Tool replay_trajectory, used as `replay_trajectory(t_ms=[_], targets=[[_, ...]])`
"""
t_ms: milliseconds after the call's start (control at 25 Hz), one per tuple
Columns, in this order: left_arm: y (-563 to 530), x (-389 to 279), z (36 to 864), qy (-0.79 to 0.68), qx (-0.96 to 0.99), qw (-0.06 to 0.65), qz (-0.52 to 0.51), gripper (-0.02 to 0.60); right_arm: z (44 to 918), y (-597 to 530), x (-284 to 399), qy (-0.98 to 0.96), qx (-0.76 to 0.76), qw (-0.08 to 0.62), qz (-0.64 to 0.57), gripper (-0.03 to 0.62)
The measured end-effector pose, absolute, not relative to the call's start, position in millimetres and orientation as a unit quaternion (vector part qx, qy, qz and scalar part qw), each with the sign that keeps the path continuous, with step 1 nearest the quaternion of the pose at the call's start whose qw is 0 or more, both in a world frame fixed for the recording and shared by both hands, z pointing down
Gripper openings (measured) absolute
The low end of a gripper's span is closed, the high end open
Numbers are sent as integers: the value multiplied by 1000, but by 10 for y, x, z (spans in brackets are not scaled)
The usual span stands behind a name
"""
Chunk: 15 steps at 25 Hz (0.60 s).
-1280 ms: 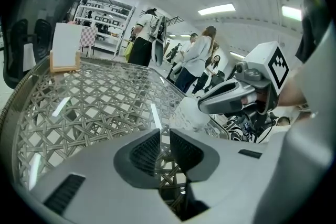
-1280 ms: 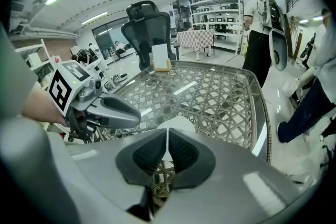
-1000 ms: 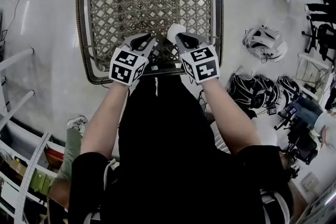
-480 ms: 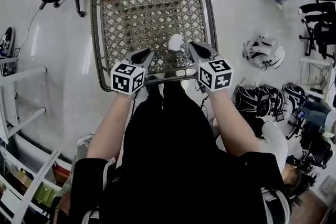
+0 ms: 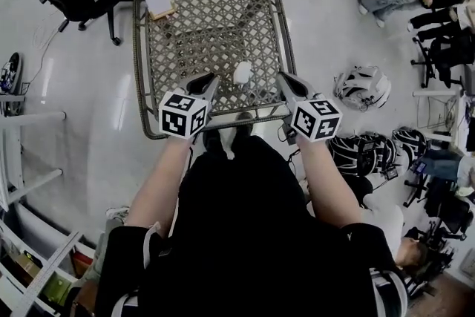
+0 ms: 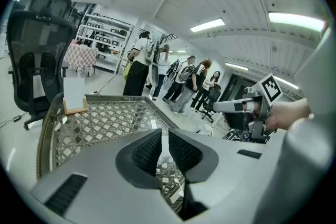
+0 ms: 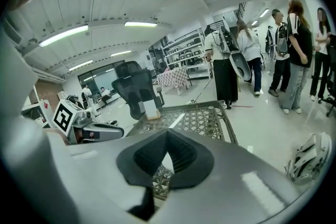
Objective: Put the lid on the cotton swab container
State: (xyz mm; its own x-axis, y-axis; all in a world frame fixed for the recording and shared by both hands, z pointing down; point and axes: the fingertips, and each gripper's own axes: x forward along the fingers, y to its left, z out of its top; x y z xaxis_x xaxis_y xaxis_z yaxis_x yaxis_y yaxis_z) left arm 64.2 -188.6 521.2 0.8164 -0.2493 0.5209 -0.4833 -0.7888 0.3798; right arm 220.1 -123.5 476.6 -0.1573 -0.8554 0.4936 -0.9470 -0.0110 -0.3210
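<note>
Moved: both tongs drew apart from container (image 5: 243, 73).
Left tongs (image 5: 202, 82): a slit apart, empty.
Right tongs (image 5: 287, 82): clenched, empty.
Container: on table (image 5: 208, 26) between them, neither clearly nearer.

A square table (image 5: 215, 33) with a dark rim and an open woven lattice top is seen standing on a pale glossy floor (image 5: 82, 85); a small white container (image 5: 243, 73) is set on the lattice near the front edge; a white block (image 5: 159, 1) in a shallow wooden holder (image 6: 75, 110) is placed at the far left corner, well apart from it.
</note>
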Motion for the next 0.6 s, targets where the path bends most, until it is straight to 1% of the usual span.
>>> replay_trajectory(t_ms=[120,320,440,600], targets=[[-1851,656,5071,-201,922,242,225,44,4593,-1212,2278,-705,646,64,286,9],[-1828,708,4836,-205,929,203,230,44,4160,-1178,2467,-718,646,17,256,9],[-1820,746,4680,-219,927,206,226,44,3891,-1092,2616,-728,644,-5,236,9],[-1819,790,4414,-243,921,217,214,44,3701,-965,2841,-737,643,-7,208,9]])
